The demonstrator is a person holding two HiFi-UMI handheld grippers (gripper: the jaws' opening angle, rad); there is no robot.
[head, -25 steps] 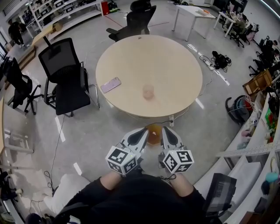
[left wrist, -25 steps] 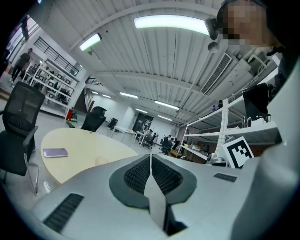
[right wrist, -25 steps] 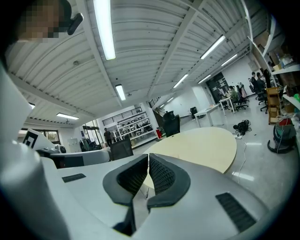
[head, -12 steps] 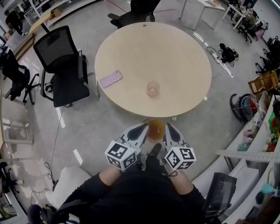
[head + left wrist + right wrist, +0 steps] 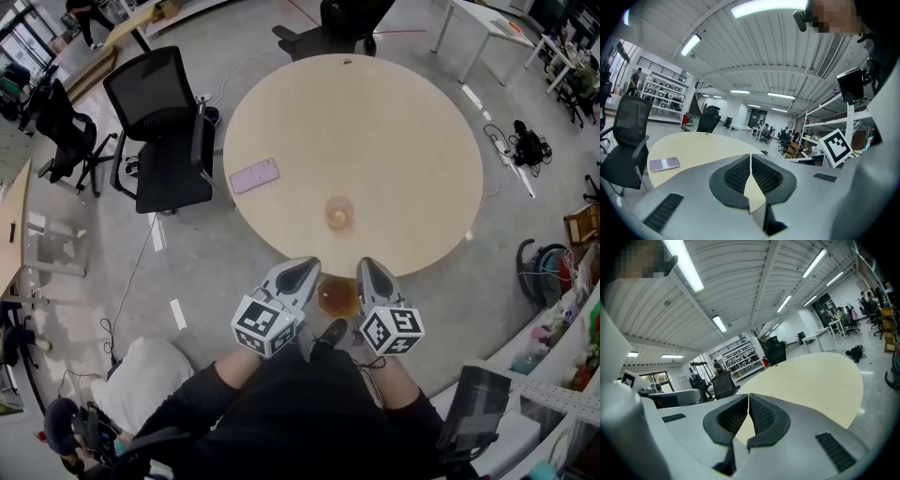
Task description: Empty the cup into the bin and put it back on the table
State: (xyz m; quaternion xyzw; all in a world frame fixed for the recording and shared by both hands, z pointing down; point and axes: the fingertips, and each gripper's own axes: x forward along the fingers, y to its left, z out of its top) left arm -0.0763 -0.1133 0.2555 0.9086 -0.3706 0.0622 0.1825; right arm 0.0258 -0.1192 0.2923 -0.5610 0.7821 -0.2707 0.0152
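A small transparent cup (image 5: 338, 214) with something orange at its bottom is seen standing upright on the round beige desk (image 5: 375, 122). It is placed close to the near edge and is apart from both tools. The left tool (image 5: 306, 269) and the right tool (image 5: 368, 268) are held side by side, just short of the desk edge, and their tips are directed towards the desk. In the left gripper view the two jaws are pressed together and nothing is pinched between them. The same is shown in the right gripper view. In the head view a round orange-brown bin (image 5: 337, 297) is seen between the two tools, on the grey floor (image 5: 197, 272), just at the near edge of the desk. A flat lilac phone (image 5: 254, 175) is laid on the left part of the desk, well apart from the cup. A black mesh office chair (image 5: 161, 131) is placed beside the desk on the left.
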